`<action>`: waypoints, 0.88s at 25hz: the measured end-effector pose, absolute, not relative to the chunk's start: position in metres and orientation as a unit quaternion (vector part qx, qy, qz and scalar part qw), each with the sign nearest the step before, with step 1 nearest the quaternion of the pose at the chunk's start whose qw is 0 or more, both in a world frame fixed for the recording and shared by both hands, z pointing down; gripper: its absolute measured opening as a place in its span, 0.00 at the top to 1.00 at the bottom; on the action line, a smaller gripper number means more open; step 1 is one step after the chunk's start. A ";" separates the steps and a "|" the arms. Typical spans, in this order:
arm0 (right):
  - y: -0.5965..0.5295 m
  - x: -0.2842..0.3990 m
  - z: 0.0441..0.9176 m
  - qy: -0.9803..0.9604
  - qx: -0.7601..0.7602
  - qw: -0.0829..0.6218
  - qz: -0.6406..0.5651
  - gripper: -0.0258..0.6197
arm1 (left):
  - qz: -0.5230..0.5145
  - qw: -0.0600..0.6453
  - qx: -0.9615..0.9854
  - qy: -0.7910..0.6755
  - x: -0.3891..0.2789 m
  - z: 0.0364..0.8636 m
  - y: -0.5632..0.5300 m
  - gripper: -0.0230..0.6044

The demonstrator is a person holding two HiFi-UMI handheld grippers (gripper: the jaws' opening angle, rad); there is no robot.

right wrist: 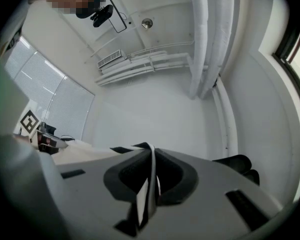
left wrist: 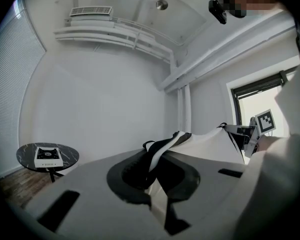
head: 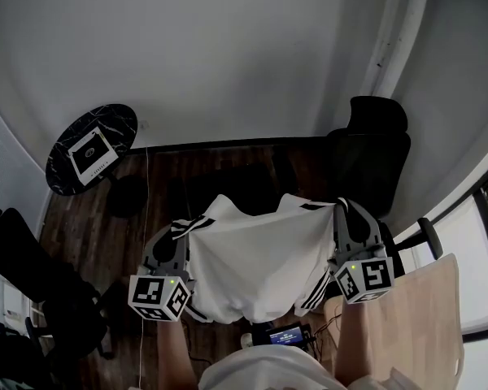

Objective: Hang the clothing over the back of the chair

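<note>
Against the far white wall [head: 228,55], on dark wood floor [head: 81,226], a black office chair [head: 372,157] stands at upper right of the head view, back and headrest visible; its seat and base are hidden behind the cloth and the right gripper [right wrist: 151,156]. White garment [head: 256,258] with black stripes hangs in the air, spread flat between both grippers, near the chair but not on its back; contact with the chair cannot be judged. Pale wooden desk top [head: 427,315] at lower right, cut off by the frame. Round black marble side table [head: 92,149] at left, well apart, carrying a white card [head: 93,154]; print too small to read. Dark bulky shape [head: 24,275] at the left edge, not identifiable. Left gripper [left wrist: 157,159]: jaws clamped on a striped shoulder edge of the garment. Right gripper: jaws pinched closed on the other striped edge. Small lit screen [head: 282,334] below the hem, partly covered.
</note>
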State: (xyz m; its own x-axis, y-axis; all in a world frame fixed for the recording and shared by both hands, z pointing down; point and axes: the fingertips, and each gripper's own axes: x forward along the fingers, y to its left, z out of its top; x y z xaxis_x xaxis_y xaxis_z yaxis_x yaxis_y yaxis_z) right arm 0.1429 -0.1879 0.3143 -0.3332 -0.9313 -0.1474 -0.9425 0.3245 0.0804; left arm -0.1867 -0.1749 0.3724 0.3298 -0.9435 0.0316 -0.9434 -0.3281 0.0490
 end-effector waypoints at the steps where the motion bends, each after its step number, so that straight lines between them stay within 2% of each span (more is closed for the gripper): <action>1: -0.193 0.142 0.314 0.814 -0.575 0.036 0.077 0.91 | 0.005 0.027 0.815 -0.579 -0.187 0.373 -0.180 0.92; 11: -0.227 0.126 0.302 0.828 -0.552 0.012 0.097 0.91 | 0.014 0.053 0.811 -0.582 -0.197 0.379 -0.214 0.92; 15: -0.238 0.129 0.319 0.829 -0.553 -0.004 0.086 0.91 | 0.052 0.049 0.806 -0.587 -0.192 0.398 -0.222 0.92; 22: -0.247 0.133 0.347 0.830 -0.553 -0.032 0.067 0.91 | 0.081 0.084 0.809 -0.577 -0.191 0.430 -0.234 0.92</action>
